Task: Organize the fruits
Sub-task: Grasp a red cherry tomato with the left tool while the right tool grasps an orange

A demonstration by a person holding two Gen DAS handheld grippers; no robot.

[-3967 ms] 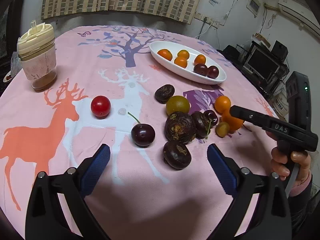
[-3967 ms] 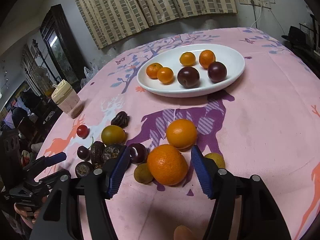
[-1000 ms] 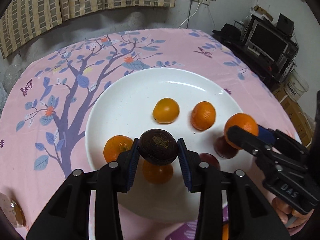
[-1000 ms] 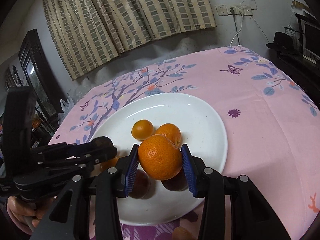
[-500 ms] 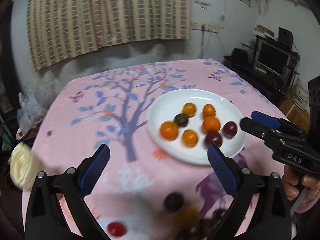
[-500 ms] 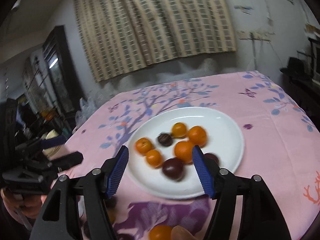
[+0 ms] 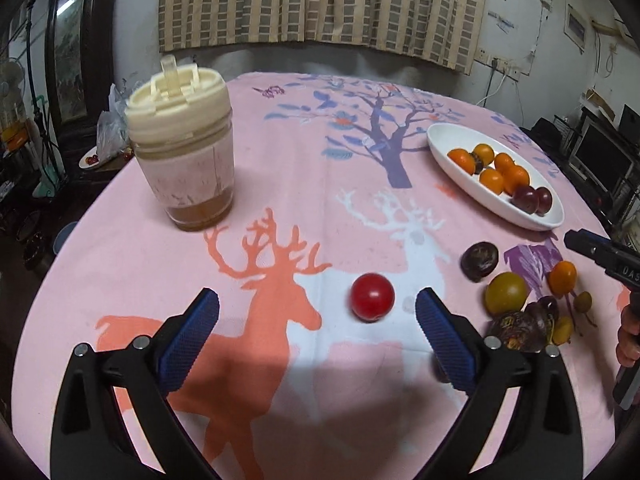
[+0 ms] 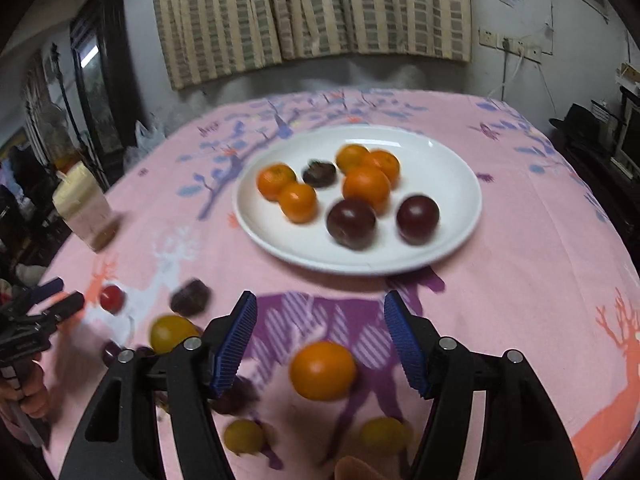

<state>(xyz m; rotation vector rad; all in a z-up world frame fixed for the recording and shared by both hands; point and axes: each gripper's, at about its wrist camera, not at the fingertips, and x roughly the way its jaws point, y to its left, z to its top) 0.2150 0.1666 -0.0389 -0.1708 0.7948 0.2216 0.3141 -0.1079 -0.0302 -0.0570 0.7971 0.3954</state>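
- Left wrist view: the left gripper (image 7: 316, 316) gapes wide and empty above the pink tablecloth (image 7: 280, 184), with a red fruit (image 7: 371, 297) lying between its fingers, untouched.
- Right gripper (image 8: 320, 320) stands partly spread, holding nothing, over a loose orange (image 8: 322, 370).
- White plate (image 8: 452, 172) carries oranges and dark fruits; the blur makes an exact count doubtful.
- A lidded jar (image 7: 182, 152) stands at the far left.

The right wrist view is motion-blurred: the lidded cup (image 8: 82, 204) near the desk's left edge smears. In the left wrist view, dark fruits (image 7: 520, 326) are partly hidden behind one jaw.
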